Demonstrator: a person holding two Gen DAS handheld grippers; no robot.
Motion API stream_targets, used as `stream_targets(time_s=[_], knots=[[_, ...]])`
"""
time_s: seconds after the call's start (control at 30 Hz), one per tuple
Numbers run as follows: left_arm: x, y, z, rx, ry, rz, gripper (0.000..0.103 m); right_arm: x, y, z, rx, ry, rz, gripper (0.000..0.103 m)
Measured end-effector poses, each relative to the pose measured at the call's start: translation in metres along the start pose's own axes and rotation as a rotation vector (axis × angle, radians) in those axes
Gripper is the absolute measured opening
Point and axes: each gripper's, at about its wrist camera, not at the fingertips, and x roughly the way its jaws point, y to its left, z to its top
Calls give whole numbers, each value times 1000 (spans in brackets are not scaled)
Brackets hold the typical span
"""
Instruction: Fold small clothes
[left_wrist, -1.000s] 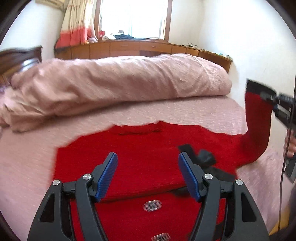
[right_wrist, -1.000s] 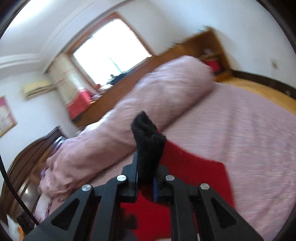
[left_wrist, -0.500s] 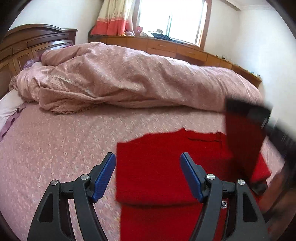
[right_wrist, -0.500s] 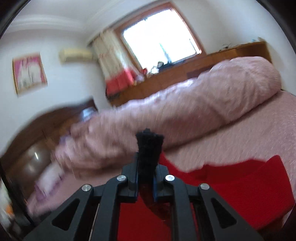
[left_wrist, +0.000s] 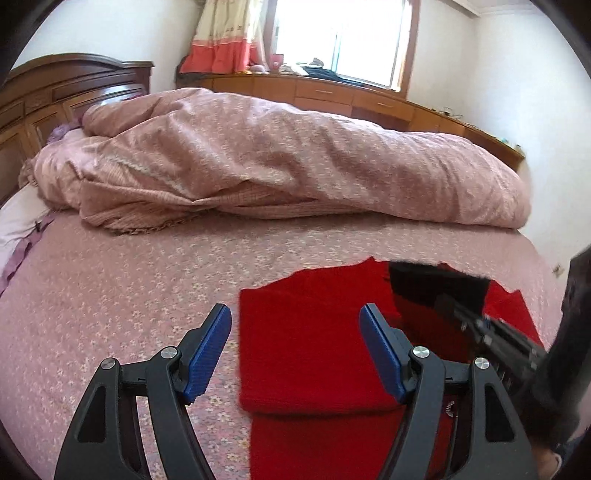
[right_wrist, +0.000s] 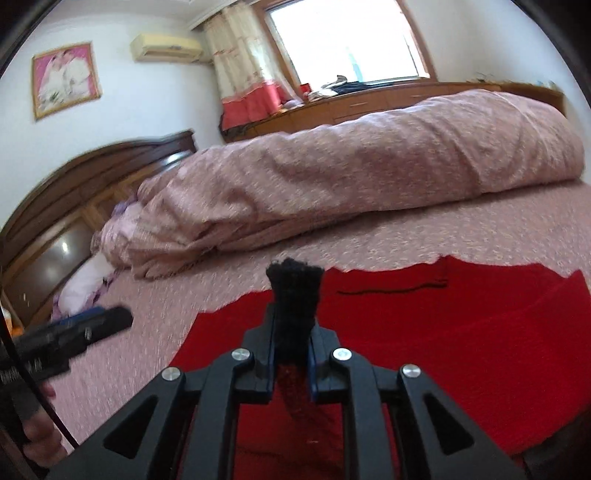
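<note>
Red sweater (left_wrist: 314, 350) is laid flat on the bed (left_wrist: 110, 295), toward its near right side, left sleeve already folded in. Since a second ago the right sleeve, black cuff (right_wrist: 295, 288) first, has been swung from out at the right over the body; sleeve fold judged nearly done. Rolled duvet (left_wrist: 295, 166) bounds the far edge; open bed is left to the left. Right tongs (right_wrist: 291, 354) are clenched on the cuff; left tongs (left_wrist: 295, 350) hover released above the left edge.
</note>
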Motion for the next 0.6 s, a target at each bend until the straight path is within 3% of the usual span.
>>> stream_targets(time_s=[0.07, 0.13, 0.2, 0.27, 0.37, 0.47, 0.6], knots=[[3, 6, 0, -31, 11, 5, 67, 8, 9, -7, -44, 32, 10, 14], [5, 9, 0, -51, 23, 0, 67, 17, 15, -13, -63, 87, 47, 26], [7, 12, 0, -62, 31, -2, 67, 27, 19, -20, -57, 162, 123, 50], [8, 12, -1, -62, 38, -5, 67, 26, 19, -24, -41, 186, 192, 58], [12, 11, -2, -55, 55, -20, 67, 9, 15, -19, -42, 166, 223, 63], [21, 6, -7, -37, 93, -62, 67, -13, -2, -7, -77, 168, 154, 64], [45, -4, -16, -62, 194, -188, 67, -44, -48, 2, -169, 183, -63, 64]])
